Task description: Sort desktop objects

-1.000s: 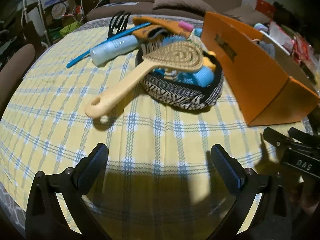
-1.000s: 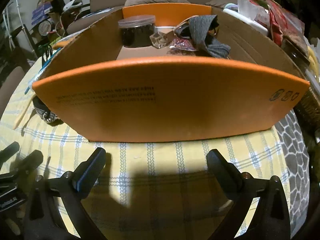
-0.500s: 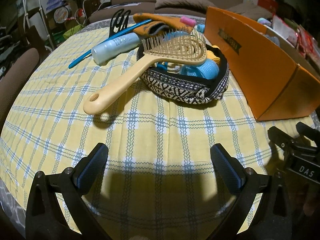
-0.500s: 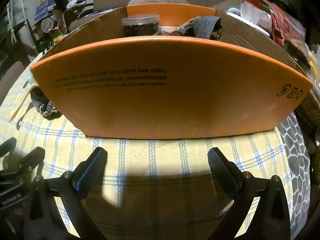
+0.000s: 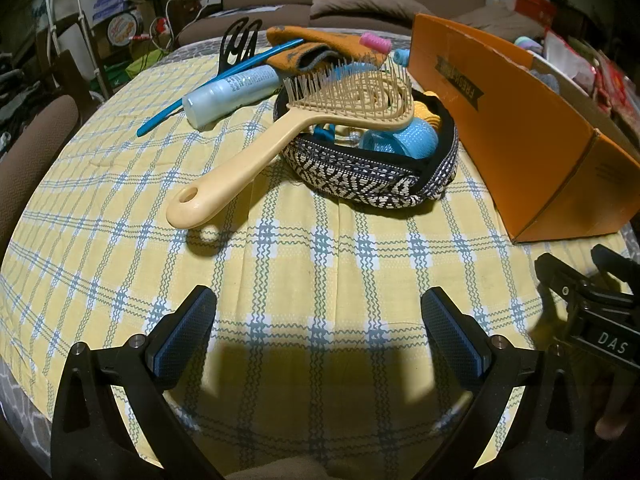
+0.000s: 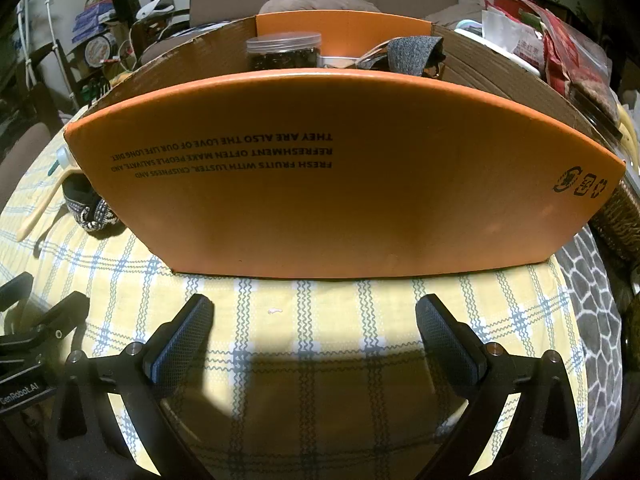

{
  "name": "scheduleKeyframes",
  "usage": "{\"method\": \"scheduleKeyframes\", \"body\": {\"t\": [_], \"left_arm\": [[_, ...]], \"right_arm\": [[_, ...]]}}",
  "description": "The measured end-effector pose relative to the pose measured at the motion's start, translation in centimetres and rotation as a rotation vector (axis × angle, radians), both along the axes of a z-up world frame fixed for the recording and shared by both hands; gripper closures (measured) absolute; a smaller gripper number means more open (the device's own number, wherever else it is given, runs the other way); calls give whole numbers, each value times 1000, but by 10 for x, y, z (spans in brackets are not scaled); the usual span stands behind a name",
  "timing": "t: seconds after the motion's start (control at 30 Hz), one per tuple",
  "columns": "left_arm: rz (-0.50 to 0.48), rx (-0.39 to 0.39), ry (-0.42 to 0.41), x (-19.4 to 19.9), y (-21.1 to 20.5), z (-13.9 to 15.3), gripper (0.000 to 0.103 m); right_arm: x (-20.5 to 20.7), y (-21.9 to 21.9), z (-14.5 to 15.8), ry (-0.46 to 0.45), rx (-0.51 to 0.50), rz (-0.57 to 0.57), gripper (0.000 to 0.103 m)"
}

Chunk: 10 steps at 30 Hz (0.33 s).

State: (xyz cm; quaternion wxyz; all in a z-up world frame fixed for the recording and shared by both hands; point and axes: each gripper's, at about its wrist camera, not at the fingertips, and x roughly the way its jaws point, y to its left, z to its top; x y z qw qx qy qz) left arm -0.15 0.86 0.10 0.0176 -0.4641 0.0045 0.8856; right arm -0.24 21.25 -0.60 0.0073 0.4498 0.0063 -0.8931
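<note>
Both hand-held grippers, left (image 5: pixel 318 328) and right (image 6: pixel 314 334), are hanging wide open and empty over the table (image 5: pixel 280 280), while the hairbrush (image 5: pixel 280 120) is lying across the patterned pouch (image 5: pixel 372 176) of curlers beside the orange box (image 6: pixel 340 168) holding a jar (image 6: pixel 284 50).

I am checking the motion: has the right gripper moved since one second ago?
Yes. The right gripper has lowered: the orange box wall now hides most of the jar.

Bare checked cloth on the table (image 5: pixel 320 264) lies open ahead of the left hand-held gripper (image 5: pixel 318 326), up to the cream hairbrush (image 5: pixel 256 156) whose handle juts out from the patterned pouch (image 5: pixel 372 176). The orange box (image 6: pixel 344 176) walls off the way ahead of the right hand-held gripper (image 6: pixel 314 338); only a narrow strip of cloth lies between them.
</note>
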Motion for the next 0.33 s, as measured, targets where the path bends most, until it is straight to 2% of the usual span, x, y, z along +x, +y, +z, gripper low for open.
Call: {"method": "scheduleKeyframes", "body": {"t": [0.33], "left_arm": [[0,0,0,0,0,0,0]], "right_arm": [[0,0,0,0,0,0,0]]}}
